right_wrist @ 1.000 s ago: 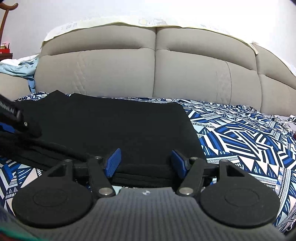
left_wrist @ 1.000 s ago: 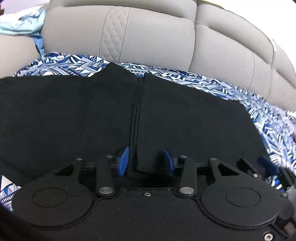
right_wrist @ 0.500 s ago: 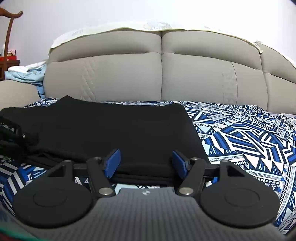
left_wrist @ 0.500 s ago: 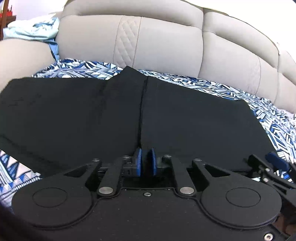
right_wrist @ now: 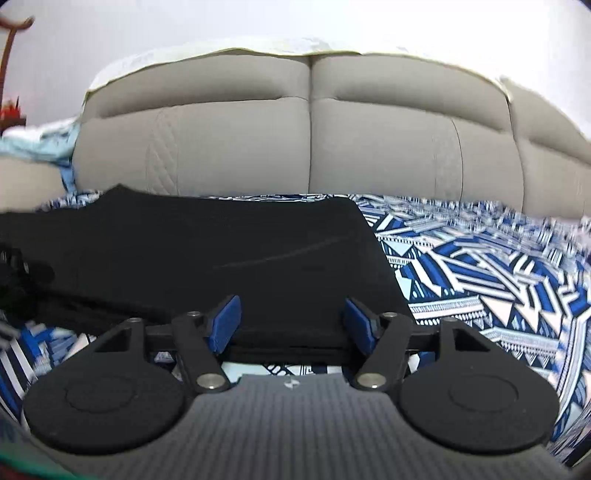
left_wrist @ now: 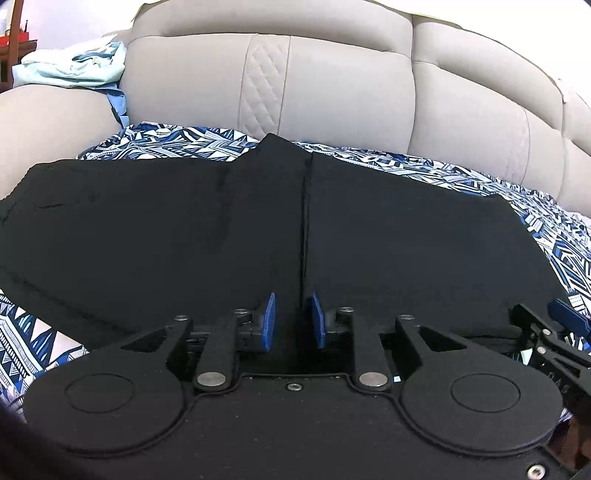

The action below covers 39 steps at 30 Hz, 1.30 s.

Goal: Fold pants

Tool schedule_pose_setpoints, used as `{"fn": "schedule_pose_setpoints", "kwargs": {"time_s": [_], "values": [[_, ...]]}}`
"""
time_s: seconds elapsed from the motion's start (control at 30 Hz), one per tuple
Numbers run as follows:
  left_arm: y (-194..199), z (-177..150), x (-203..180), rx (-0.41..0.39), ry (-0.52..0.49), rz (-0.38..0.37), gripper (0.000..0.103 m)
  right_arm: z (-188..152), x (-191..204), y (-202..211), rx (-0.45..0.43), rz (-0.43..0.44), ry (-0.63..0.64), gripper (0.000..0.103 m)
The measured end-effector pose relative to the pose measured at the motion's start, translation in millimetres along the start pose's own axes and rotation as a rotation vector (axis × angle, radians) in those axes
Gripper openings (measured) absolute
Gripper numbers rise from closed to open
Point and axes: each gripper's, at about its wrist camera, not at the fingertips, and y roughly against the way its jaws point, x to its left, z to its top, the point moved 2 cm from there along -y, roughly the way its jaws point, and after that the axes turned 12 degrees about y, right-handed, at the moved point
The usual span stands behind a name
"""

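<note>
Black pants [left_wrist: 221,229] lie flat on the patterned sofa cover [right_wrist: 480,280], near edge at both tongs. Left tongs [left_wrist: 293,325] stand narrow around the centre seam, apparently not clamped; right tongs [right_wrist: 291,321] gape wide over the hem. Closing now may catch one layer only, dragging the fold askew.

Grey padded sofa backrest [right_wrist: 310,147] with quilted panels, white wall [right_wrist: 258,22] behind. Blue-white geometric cover [right_wrist: 480,266] over seat. Light-blue cloth [left_wrist: 74,70] on left armrest [left_wrist: 48,125].
</note>
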Motion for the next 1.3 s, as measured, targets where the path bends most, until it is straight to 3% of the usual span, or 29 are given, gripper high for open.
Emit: {"fn": "schedule_pose_setpoints", "kwargs": {"time_s": [0.17,0.23,0.33,0.4,0.43,0.57,0.63,0.73,0.83,0.9,1.0,1.17,1.3], "values": [[0.1,-1.8,-0.9,-0.008,-0.023,0.002,0.022,13.2,-5.5,-0.9,-0.008,0.009,0.003,0.076],[0.4,-2.8,-0.8,-0.011,-0.023,-0.002,0.022,34.2,-11.0,-3.2,-0.046,-0.011,0.035,0.076],[1.3,-4.6,-2.1,-0.019,-0.025,-0.002,0.022,71.3,-29.2,-32.2,-0.002,0.040,-0.002,0.076],[1.7,-5.4,-2.3,-0.023,-0.026,-0.001,0.022,89.9,-37.0,-61.8,0.059,0.107,-0.039,0.059],[1.9,-5.8,-2.0,-0.024,-0.027,-0.001,0.022,95.7,-38.4,-76.0,0.081,0.130,-0.040,0.045],[2.1,-5.0,-0.2,-0.019,-0.011,-0.005,0.023,100.6,-42.7,-130.1,0.185,0.142,-0.047,0.041],[2.1,-4.4,2.0,-0.019,0.000,-0.010,0.023,93.3,-53.8,-151.0,0.248,0.083,-0.101,0.043],[2.0,-4.1,4.5,-0.021,0.007,-0.015,0.023,91.6,-58.9,-156.4,0.224,0.025,-0.086,0.043],[2.0,-3.9,5.7,-0.023,0.006,-0.018,0.023,97.9,-44.1,-143.9,0.179,-0.046,0.003,0.054],[1.9,-4.0,6.5,-0.023,0.005,-0.021,0.023,98.0,-33.8,-120.6,0.055,0.060,0.002,0.061],[2.2,-3.2,7.6,-0.017,0.012,-0.024,0.023,93.9,-18.0,-92.0,-0.035,0.209,-0.042,0.069],[8.3,11.4,26.2,0.020,0.109,-0.030,0.026,76.1,23.5,-60.9,-0.055,0.312,-0.021,0.080],[25.3,28.8,65.6,-0.030,0.229,-0.011,0.029,66.5,61.4,-46.9,-0.050,0.335,0.043,0.084]]}}
